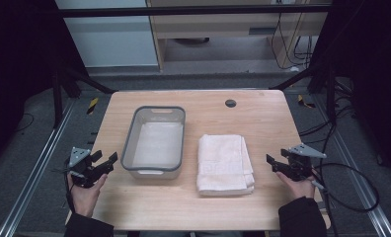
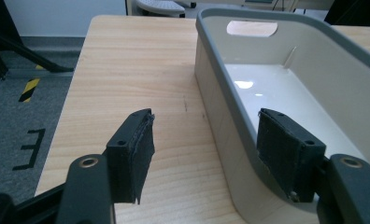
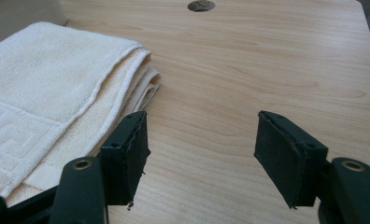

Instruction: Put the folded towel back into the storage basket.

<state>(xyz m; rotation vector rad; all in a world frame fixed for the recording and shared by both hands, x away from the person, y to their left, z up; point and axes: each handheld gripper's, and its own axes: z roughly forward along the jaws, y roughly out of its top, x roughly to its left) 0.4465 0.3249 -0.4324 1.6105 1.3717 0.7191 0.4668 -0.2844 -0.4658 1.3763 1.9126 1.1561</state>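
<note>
Towel (image 1: 224, 164), centre-right of frame: soft, light, floppy; pinching folded edge advisable. Hand-held grippers (image 1: 100, 163) (image 1: 277, 165) gaping apart, holding nothing.

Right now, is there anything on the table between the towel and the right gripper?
No. The high view shows bare wooden table between the folded towel and the right gripper.

folded cream towel (image 1: 225, 164) flat on desk (image 1: 262, 123), just right of grey-rimmed plastic tub (image 1: 154, 142), upright, empty
</note>
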